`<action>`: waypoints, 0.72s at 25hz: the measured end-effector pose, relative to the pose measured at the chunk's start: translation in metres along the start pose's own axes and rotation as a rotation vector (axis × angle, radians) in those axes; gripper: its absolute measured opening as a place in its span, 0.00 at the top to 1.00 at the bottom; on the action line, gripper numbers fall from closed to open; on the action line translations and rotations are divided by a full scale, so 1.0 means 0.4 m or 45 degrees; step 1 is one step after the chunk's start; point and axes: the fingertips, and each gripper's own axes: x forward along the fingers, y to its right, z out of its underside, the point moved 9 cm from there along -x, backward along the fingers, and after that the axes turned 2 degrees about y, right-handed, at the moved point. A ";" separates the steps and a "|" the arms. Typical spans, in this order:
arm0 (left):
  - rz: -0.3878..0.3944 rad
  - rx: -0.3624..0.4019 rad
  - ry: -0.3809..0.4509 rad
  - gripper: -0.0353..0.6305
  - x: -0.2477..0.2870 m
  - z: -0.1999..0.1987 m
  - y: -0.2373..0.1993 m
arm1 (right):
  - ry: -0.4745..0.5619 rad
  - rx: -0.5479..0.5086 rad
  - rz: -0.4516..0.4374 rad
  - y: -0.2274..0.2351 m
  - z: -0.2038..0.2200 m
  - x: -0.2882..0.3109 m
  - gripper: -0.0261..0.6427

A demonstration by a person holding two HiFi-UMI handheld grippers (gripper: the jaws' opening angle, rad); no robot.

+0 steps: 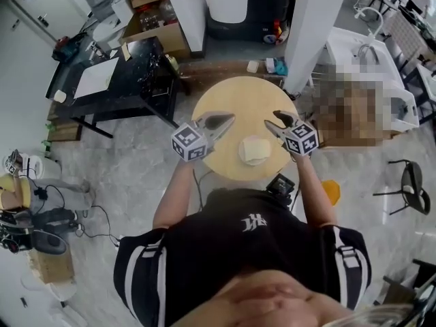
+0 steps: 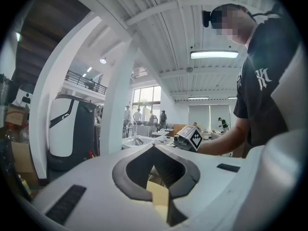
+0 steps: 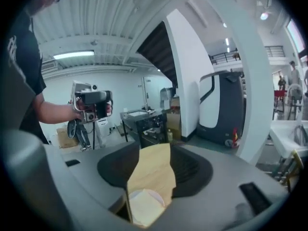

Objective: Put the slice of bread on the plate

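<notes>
A pale slice of bread lies on a white plate at the near side of the round wooden table. Both grippers hover above the table, one on each side of the plate. My left gripper is to the plate's left, jaw tips together and nothing in them. My right gripper is to its right, jaws apart and empty. In the right gripper view the bread on the plate shows below, through the gap of the right gripper. The left gripper view looks level across the room.
A black worktable with papers stands at the back left. White pillars rise behind the round table. A black chair is at the right. A black device and an orange object sit near the table's front edge.
</notes>
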 end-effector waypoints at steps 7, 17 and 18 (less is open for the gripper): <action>0.051 0.075 0.033 0.92 0.021 -0.074 -0.003 | 0.265 -0.107 -0.003 -0.053 -0.142 -0.084 0.83; 0.131 0.014 0.033 0.93 0.071 -0.061 0.003 | 0.425 -0.178 -0.018 -0.084 -0.189 -0.179 0.96; 0.139 0.016 0.030 0.92 0.077 -0.060 0.007 | 0.438 -0.171 -0.018 -0.081 -0.188 -0.187 0.96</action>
